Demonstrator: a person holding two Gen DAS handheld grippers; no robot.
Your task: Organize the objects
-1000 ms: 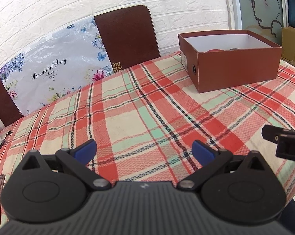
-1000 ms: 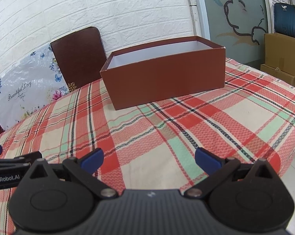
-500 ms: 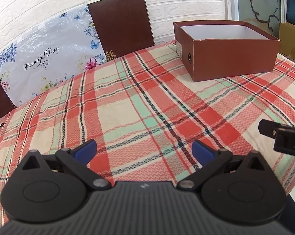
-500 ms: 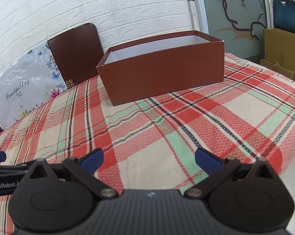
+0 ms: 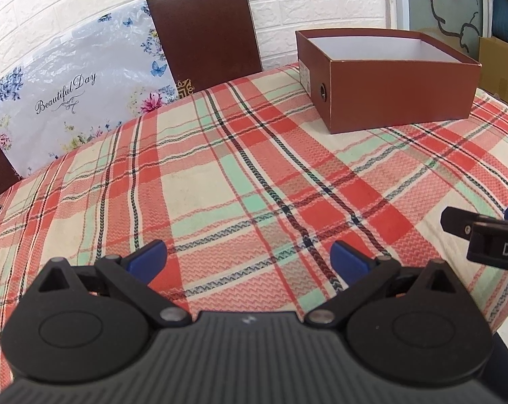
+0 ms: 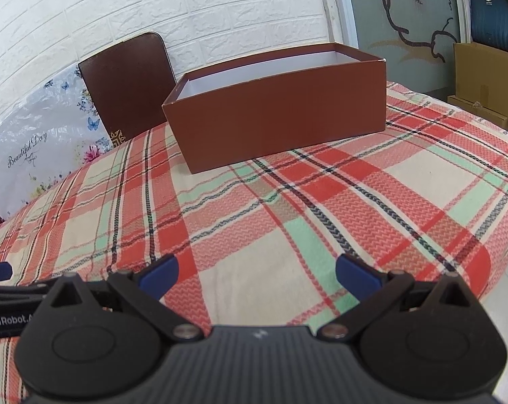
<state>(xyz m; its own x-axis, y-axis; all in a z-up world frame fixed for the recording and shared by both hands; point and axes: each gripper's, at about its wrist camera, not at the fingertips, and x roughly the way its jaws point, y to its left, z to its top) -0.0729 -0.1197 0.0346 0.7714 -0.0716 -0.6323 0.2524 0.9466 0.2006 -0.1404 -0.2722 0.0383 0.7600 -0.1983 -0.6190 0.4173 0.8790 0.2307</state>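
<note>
You are holding both grippers low over the near edge of the counter (image 5: 220, 181), side by side, each peeking into the other's view at the frame edge. Your left gripper (image 5: 249, 257) is sitting with jaws wide apart, nothing between them, only plaid cloth under the gap. Your right gripper (image 6: 255, 271) is showing the same: jaws spread, empty, hovering above the cloth. The box (image 6: 281, 114) is sitting on the far right part of the counter, lid off, well apart from both grippers, closer to your right one. Its inside is showing white walls; the floor of it is hidden from both views, so you cannot tell what is lying in it. No loose objects are showing anywhere on the cloth in either view, so nothing obvious is waiting to be picked up. Judging from that, the sorting is looking finished or close to it, with whatever belonged in the box probably already inside, though that is a guess since the contents are out of sight. No lid is showing, so you cannot say whether closing is part of what is left. A chair (image 5: 203, 33) and a floral bag (image 5: 75, 80) are standing behind the counter against the brick wall, not part of the job. If anything is left, it is likely off-frame.
</note>
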